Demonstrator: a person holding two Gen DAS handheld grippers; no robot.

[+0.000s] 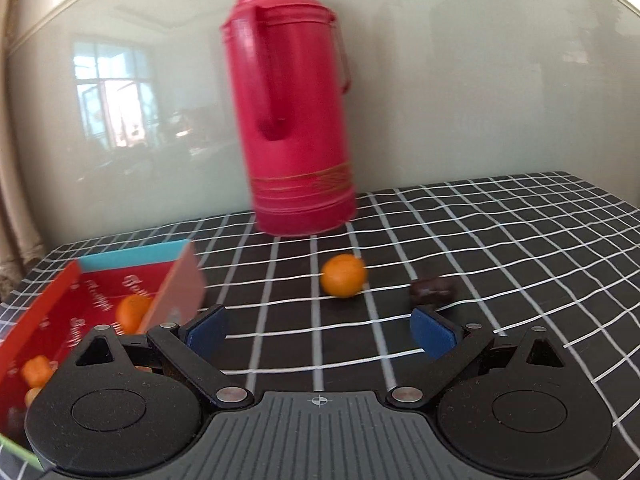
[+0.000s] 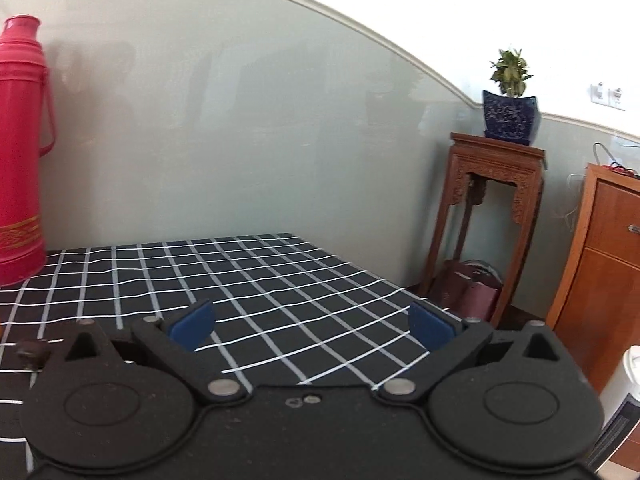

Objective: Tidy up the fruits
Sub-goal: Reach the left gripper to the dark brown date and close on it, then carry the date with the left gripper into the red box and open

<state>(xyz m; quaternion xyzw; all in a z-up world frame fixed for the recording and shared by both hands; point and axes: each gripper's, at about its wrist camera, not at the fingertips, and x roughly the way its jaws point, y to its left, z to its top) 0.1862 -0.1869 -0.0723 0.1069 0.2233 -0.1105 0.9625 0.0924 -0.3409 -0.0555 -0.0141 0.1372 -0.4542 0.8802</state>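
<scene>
Both claws stand wide apart with nothing between them: the left claw [image 1: 318, 334] and the right claw [image 2: 312, 328]. An orange [image 1: 344, 275] lies on the counter [image 1: 500, 240] near a thermos [image 1: 292, 120], a dark fruit [image 1: 434, 290] to its right. More oranges [image 1: 132, 312] sit in the box [image 1: 48, 300] at left.

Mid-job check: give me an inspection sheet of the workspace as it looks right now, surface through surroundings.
Surface: checked tablecloth, black with white lines.
Job's things: red box holding oranges; loose orange and dark fruit on the cloth.
Clutter: red thermos by the wall.
Grippers: left tool open, empty; right tool open, empty.
Cables: wires on the wooden cabinet.
Surroundings: potted plant on carved stand; bags beneath.
</scene>
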